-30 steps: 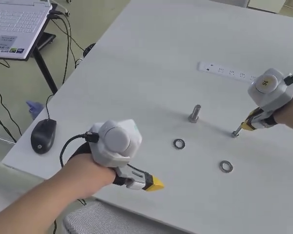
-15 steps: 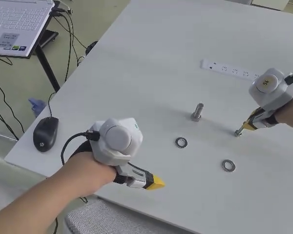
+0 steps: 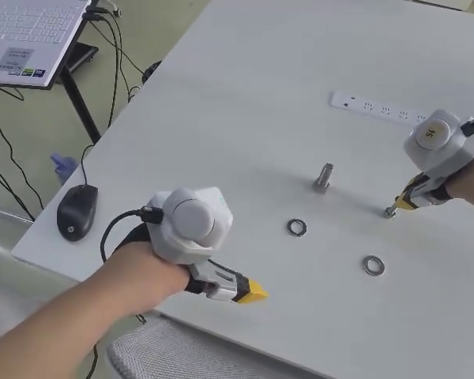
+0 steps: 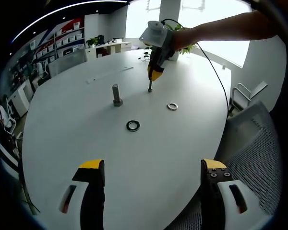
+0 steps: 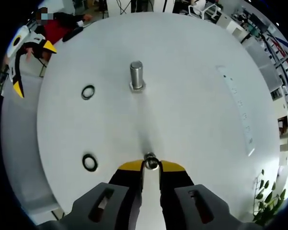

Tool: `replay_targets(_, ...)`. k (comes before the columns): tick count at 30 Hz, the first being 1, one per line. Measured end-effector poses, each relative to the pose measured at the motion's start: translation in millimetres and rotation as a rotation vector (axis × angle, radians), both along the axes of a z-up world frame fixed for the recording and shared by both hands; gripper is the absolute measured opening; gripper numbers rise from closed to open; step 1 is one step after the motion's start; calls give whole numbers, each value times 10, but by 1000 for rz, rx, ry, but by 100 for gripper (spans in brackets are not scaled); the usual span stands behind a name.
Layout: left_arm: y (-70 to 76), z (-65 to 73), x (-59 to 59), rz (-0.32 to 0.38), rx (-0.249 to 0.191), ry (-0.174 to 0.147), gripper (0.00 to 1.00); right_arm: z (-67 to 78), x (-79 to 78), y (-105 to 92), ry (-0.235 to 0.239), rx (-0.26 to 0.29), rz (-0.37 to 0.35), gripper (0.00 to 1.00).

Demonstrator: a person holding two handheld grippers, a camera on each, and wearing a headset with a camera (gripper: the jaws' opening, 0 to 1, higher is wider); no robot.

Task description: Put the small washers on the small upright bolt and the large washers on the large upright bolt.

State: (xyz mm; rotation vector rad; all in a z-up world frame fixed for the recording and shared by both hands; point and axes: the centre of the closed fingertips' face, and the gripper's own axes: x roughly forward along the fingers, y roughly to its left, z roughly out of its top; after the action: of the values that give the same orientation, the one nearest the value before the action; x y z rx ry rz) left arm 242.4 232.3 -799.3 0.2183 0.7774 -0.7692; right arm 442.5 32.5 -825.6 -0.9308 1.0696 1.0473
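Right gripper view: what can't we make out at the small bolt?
1. Right gripper view: the right gripper jaws hide the small bolt shank; whether they grip it, or a washer sits there, is unclear.
2. Head view: that bolt is too small, partly behind the gripper tip.
3. Loose washers: size class too small to tell.

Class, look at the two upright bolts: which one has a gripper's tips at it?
The small bolt, right at the right gripper's yellow tips; the large bolt stands free, with no gripper near it.
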Motion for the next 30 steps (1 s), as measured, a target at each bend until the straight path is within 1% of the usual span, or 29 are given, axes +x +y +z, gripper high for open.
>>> replay_targets(14,29,-18,-20,10,8,14,82,-198,-20,19,12,-8,2,13)
replay_targets(15,31,-16,-19,9,9,11,81,-213,-26,20,15,-9,2,13)
replay_targets(22,56,-33,-34,11,15,19,81,-310,-35,6,17,-30,19,13)
replay_targets(30,91,-44,-38,13,21,24,80,-345,-14,-2,11,-48,31,13)
